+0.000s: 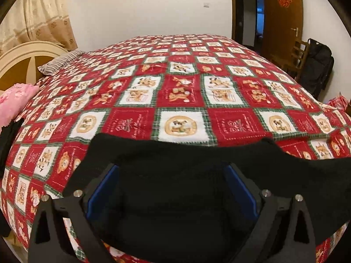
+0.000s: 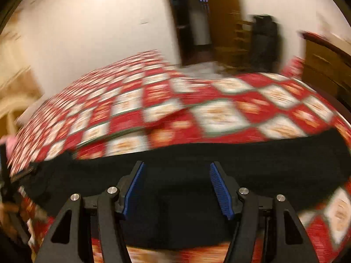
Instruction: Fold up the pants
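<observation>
Black pants (image 1: 175, 164) lie on the near edge of a bed with a red, white and green patterned quilt (image 1: 182, 92). My left gripper (image 1: 171, 171) is open, its blue-padded fingers (image 1: 109, 184) spread wide just above the black cloth. In the blurred right wrist view the pants (image 2: 252, 160) stretch as a long band across the quilt (image 2: 197, 109). My right gripper (image 2: 176, 171) is open too, over the cloth, fingers (image 2: 219, 188) apart and holding nothing.
A pink pillow (image 1: 15, 100) and a striped pillow (image 1: 59, 62) lie at the headboard (image 1: 24, 59) on the left. A wooden door (image 1: 283, 17), a chair and a black bag (image 1: 316, 65) stand at the far right. A wooden dresser (image 2: 326, 65) is right of the bed.
</observation>
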{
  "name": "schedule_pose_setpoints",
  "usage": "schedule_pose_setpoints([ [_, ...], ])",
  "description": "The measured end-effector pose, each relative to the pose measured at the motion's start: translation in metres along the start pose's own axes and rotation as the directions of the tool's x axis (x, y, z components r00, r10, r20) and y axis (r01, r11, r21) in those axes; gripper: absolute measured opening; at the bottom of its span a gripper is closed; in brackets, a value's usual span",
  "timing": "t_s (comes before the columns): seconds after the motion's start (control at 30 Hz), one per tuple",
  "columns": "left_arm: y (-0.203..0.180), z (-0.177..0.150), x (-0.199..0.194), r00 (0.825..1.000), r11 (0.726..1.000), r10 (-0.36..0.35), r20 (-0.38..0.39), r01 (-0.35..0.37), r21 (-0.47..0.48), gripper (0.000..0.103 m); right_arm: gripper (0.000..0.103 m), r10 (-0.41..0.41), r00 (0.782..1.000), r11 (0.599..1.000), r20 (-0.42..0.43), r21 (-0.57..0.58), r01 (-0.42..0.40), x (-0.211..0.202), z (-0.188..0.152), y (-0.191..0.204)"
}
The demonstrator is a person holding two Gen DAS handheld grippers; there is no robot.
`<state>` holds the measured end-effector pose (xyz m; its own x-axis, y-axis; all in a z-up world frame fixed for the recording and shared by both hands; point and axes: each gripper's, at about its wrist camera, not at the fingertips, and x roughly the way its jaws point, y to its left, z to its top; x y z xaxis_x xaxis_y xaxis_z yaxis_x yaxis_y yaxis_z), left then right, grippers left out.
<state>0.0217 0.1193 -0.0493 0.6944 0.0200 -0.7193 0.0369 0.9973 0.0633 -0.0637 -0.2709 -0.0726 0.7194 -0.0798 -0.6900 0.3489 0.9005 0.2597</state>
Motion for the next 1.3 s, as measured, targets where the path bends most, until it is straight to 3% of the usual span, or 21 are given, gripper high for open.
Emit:
schedule_pose_setpoints([
  [0.13, -0.003, -0.002, 0.003, 1.0, 1.0, -0.005, -0.017, 0.004, -0.005, 0.099, 0.062, -0.179, 0.984, 0.965, 0.003, 0.195, 0.175, -0.023, -0.006, -0.091],
  [0.27, -0.005, -0.003, 0.004, 1.0, 1.0, -0.004, -0.025, 0.004, -0.004, 0.099, 0.062, -0.34, 0.94, 0.859, -0.025, 0.397, 0.322, -0.053, -0.017, -0.177],
  [0.33, -0.005, -0.002, 0.005, 1.0, 1.0, 0.001, -0.026, -0.001, -0.002, 0.099, 0.062, -0.377, 0.924, 0.821, -0.056, 0.442, 0.362, -0.059, -0.02, -0.208],
  [0.4, -0.004, -0.001, 0.005, 1.0, 1.0, -0.002, -0.029, 0.002, -0.013, 0.099, 0.062, -0.372, 0.925, 0.813, -0.073, 0.454, 0.363, -0.056, -0.021, -0.225],
  [0.5, -0.004, 0.0, 0.004, 0.999, 0.999, -0.023, -0.037, 0.021, -0.036, 0.099, 0.063, -0.338, 0.934, 0.831, -0.116, 0.429, 0.354, -0.037, -0.017, -0.231],
  [0.8, -0.021, 0.0, -0.008, 0.999, 0.999, -0.042, -0.026, 0.042, 0.014, 0.099, 0.062, -0.309, 0.943, 0.898, -0.121, 0.291, 0.331, 0.004, 0.011, -0.197],
  [0.87, -0.022, 0.001, -0.007, 0.999, 0.999, -0.042, -0.029, 0.042, 0.013, 0.099, 0.052, -0.297, 0.948, 0.9, -0.113, 0.297, 0.318, 0.003, 0.01, -0.199],
  [0.9, -0.023, 0.0, -0.007, 0.999, 0.999, -0.041, -0.03, 0.042, 0.013, 0.099, 0.033, -0.292, 0.95, 0.9, -0.113, 0.304, 0.313, 0.001, 0.009, -0.203],
  [0.93, -0.023, 0.0, -0.007, 0.999, 0.999, -0.043, -0.03, 0.043, 0.013, 0.099, 0.027, -0.283, 0.953, 0.902, -0.111, 0.308, 0.304, 0.001, 0.008, -0.204],
  [1.0, -0.023, 0.0, -0.007, 0.999, 0.999, -0.044, -0.031, 0.045, 0.013, 0.099, 0.025, -0.259, 0.96, 0.913, -0.105, 0.299, 0.279, 0.0, 0.007, -0.205],
  [1.17, -0.019, -0.001, -0.003, 0.998, 0.999, -0.044, -0.044, 0.044, -0.007, 0.099, 0.027, -0.246, 0.964, 0.912, -0.099, 0.314, 0.265, -0.003, 0.006, -0.209],
  [1.3, -0.018, 0.0, -0.005, 0.998, 0.999, -0.048, -0.038, 0.048, -0.006, 0.099, 0.052, -0.266, 0.958, 0.905, -0.102, 0.316, 0.285, -0.006, 0.006, -0.212],
])
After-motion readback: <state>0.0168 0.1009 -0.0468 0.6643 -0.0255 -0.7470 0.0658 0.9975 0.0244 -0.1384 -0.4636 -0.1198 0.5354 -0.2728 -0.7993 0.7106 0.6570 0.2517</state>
